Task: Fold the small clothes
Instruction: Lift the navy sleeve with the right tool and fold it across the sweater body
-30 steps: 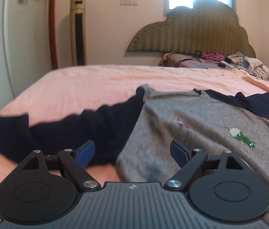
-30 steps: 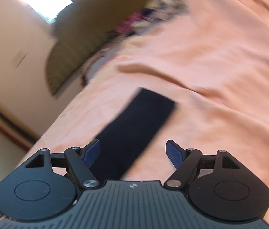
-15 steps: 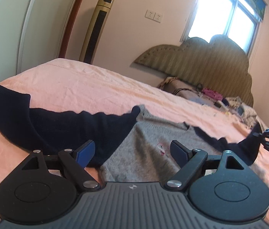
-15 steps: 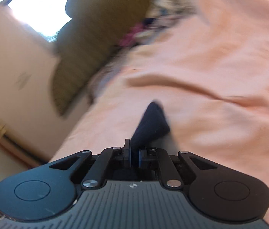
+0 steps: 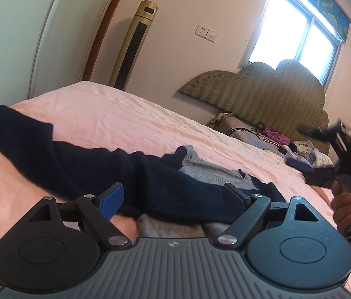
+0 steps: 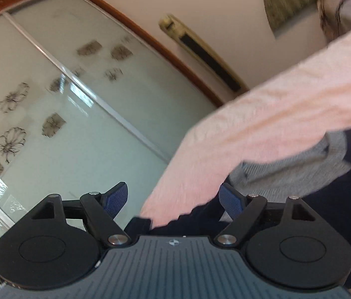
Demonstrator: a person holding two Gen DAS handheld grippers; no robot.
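A small grey sweater with navy sleeves (image 5: 207, 172) lies on the pink bed (image 5: 115, 117). One navy sleeve (image 5: 180, 194) is folded across the grey body; the other (image 5: 21, 134) stretches left. My left gripper (image 5: 175, 196) is open, its fingers on either side of the folded sleeve, low over the sweater. My right gripper (image 6: 175, 199) is open and empty above the sweater's grey body (image 6: 295, 167) and navy part (image 6: 344, 199). The right gripper also shows at the right edge of the left wrist view (image 5: 344, 159), held in a hand.
A green padded headboard (image 5: 262, 87) and a pile of clothes and cables (image 5: 275, 137) stand at the bed's far end. A gold tower fan (image 5: 135, 42) and a sliding wardrobe (image 6: 51, 99) stand beyond the bed's left side.
My right gripper was shut on the navy sleeve, carried it over the grey body and has opened, letting it go. The left gripper stayed open and tilted lower.
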